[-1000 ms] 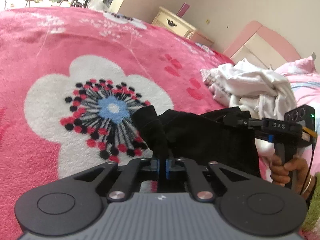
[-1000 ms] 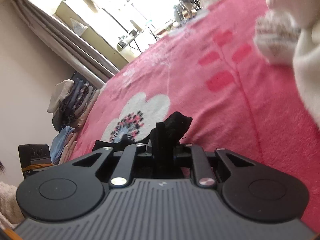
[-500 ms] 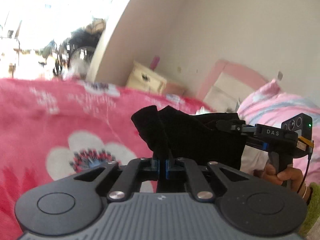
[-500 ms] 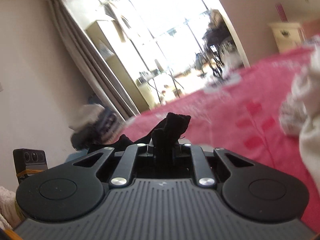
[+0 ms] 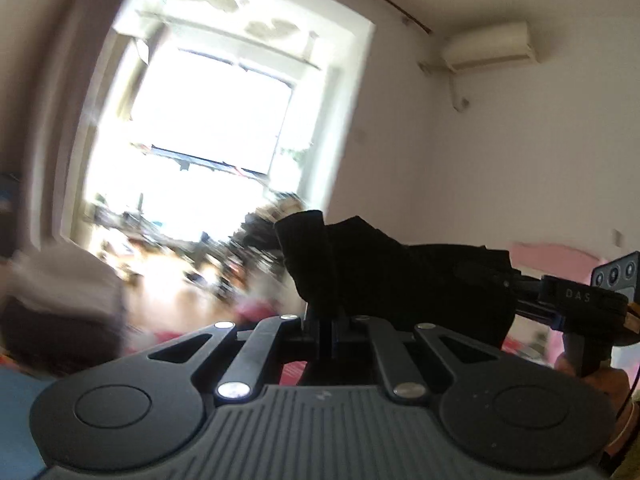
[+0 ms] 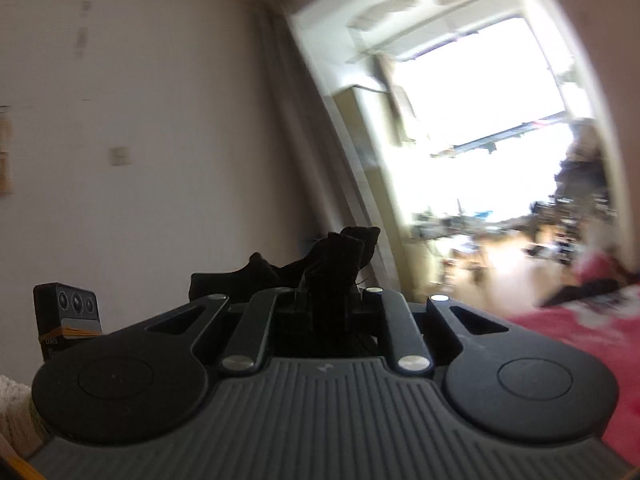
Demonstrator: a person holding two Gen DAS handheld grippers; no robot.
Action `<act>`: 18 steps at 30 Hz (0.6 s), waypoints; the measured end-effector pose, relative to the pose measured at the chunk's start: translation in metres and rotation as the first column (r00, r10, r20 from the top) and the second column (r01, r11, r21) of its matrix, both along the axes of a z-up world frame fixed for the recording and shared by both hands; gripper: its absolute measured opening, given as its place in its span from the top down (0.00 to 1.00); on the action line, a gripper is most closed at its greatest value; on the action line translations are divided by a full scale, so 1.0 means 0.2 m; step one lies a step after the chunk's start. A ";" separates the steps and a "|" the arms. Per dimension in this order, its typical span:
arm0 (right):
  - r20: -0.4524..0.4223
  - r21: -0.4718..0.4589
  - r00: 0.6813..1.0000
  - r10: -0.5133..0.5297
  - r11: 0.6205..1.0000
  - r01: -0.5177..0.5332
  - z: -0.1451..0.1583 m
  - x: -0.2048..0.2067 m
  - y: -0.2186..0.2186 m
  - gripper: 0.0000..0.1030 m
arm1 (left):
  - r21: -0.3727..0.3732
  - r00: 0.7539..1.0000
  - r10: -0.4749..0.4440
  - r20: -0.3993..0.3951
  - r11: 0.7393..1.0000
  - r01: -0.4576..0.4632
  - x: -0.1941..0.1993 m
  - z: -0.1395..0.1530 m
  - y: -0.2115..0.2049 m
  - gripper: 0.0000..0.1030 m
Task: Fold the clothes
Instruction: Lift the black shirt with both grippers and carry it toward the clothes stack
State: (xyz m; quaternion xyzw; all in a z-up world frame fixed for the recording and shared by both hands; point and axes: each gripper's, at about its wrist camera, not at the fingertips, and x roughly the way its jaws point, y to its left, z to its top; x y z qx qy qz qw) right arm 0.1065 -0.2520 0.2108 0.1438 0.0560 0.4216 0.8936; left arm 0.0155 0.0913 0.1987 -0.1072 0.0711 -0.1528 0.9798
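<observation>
The black garment (image 5: 404, 276) is now up in the air, stretched between the two grippers, where a second ago it lay bunched on the pink flowered bed cover. Both wrist views have swung from the cover up to the walls and the bright window (image 5: 216, 136), and only a strip of red bed cover (image 6: 568, 344) shows low in the right view. The left gripper (image 5: 326, 320) has its jaws pinched almost fully together on one edge of the cloth, a fold standing up above them. The right gripper (image 6: 326, 300) has its jaws likewise nearly closed on another bunched edge. In the left view the cloth runs across to the right gripper, with the person's hand (image 5: 592, 380) under its handle. By my reading, the garment is lifted clear to be shaken open and spread flat; no fold is made yet.
</observation>
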 end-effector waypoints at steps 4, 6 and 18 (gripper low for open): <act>-0.001 0.008 0.993 0.121 0.993 -0.121 0.11 0.04 0.32 0.90 | -0.001 0.991 0.132 0.016 0.991 -0.132 -0.14 0.13 0.26 0.95; -0.015 0.008 0.984 0.176 0.984 -0.176 0.14 0.05 0.48 0.90 | -0.009 0.983 0.183 0.009 0.983 -0.182 -0.21 0.18 0.39 0.95; -0.107 0.000 0.928 0.356 0.934 -0.358 0.05 0.05 1.05 0.90 | -0.064 0.943 0.316 -0.107 0.944 -0.324 -0.25 0.03 0.88 0.95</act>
